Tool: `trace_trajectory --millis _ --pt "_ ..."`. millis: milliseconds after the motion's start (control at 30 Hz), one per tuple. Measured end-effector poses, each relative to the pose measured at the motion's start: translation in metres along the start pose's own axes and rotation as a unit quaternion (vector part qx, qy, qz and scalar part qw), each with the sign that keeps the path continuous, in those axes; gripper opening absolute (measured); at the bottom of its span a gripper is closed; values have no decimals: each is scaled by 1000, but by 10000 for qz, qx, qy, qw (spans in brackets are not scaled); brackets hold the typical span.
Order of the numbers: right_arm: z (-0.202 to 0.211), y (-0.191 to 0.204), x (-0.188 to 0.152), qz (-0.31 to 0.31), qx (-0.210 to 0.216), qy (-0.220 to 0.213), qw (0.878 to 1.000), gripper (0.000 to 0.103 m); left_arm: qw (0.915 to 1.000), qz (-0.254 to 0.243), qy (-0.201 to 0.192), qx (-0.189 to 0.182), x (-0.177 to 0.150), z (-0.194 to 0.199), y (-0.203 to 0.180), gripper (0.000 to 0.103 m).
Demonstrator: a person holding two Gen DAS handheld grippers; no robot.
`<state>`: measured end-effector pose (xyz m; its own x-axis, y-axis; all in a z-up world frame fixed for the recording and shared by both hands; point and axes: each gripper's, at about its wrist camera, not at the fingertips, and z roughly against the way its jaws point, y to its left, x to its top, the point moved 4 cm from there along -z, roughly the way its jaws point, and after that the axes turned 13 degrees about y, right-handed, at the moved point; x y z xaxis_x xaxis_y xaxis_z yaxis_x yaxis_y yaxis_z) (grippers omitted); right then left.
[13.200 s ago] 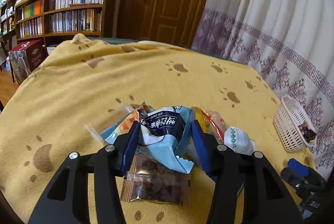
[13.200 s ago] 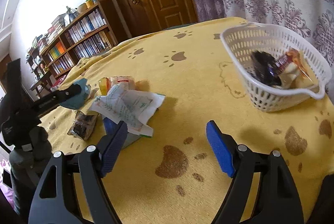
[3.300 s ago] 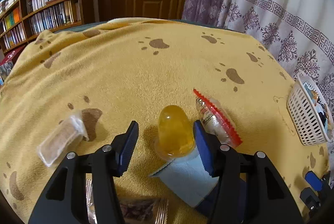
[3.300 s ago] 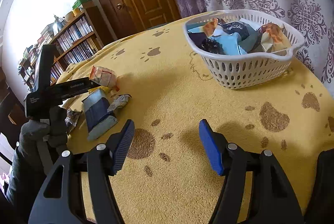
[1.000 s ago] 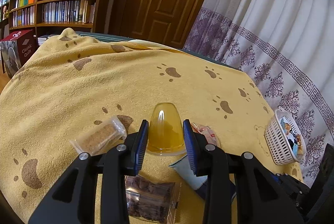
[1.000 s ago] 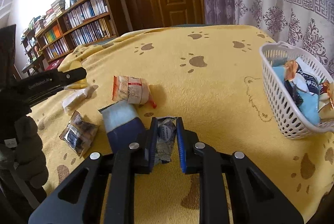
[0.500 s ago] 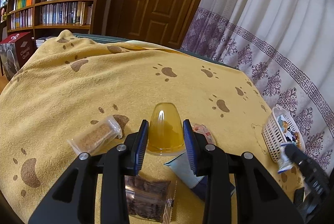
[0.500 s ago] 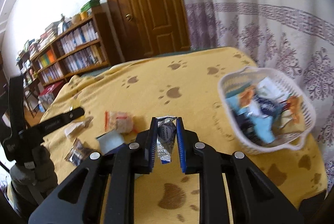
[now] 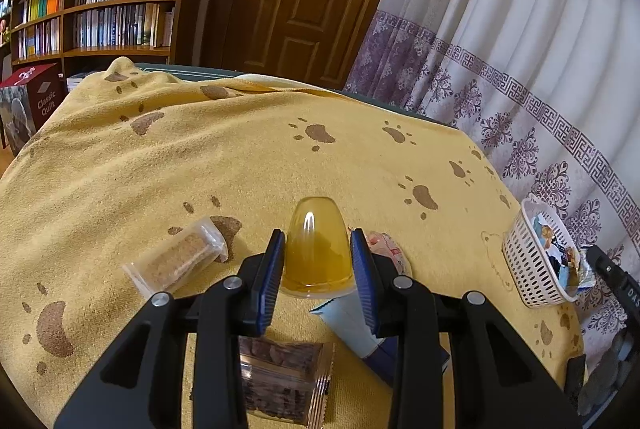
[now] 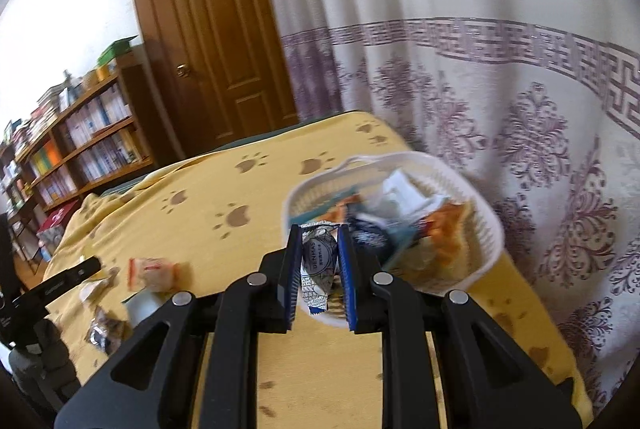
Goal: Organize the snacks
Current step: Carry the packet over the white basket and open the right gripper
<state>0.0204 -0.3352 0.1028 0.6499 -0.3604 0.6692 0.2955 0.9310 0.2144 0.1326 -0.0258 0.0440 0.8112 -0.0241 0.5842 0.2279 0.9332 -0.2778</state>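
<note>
Jelly cup (image 9: 316,249): it stands upside down, dome up and wide rim down, its long axis upright, between the blue pads of the left claw (image 9: 317,271).
Left claw: it is closed on the sides of the jelly cup and points forward and downward over the yellow blanket (image 9: 200,157).
Small packet (image 10: 319,265): white and blue, with printed letters; its long axis runs up and down between the pads, one crimped end up and the other hanging below.
Right claw (image 10: 320,271): it is closed tightly on the small packet and holds it in the air at the near rim of the basket (image 10: 486,213); the view is blurred.
Basket: white plastic with holes in the wall, on the blanket near the curtain (image 10: 520,89); it contains several snack bags, blue, white and orange, in a heap.
On the blanket by the left claw: a clear pack of biscuit (image 9: 176,259) lies tilted to the left; a dark snack pack (image 9: 280,385) lies under the claw; a blue and white bag (image 9: 352,325) lies on the right; a red and white pack (image 9: 388,247) is partly hidden behind the right finger.
Hands: not visible in either view.
</note>
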Motion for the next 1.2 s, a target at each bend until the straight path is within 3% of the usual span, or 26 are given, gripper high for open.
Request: trace_trajectory --millis 233,333,767,1200 --pt "-14 -35 3 -349 -231 71 9991 18 10000 -47 18 11 -2 -2 -3 34" --pt "-17 -48 1 -633 -160 143 9978 29 10000 -50 18 9 -2 -2 -3 34" --pt "2 -66 -19 -792 -341 -77 9962 29 9998 -178 34 17 -5 -4 -11 34" --pt "21 -78 -35 -829 -305 -356 9955 29 9975 -640 185 -241 -14 -5 -70 34"
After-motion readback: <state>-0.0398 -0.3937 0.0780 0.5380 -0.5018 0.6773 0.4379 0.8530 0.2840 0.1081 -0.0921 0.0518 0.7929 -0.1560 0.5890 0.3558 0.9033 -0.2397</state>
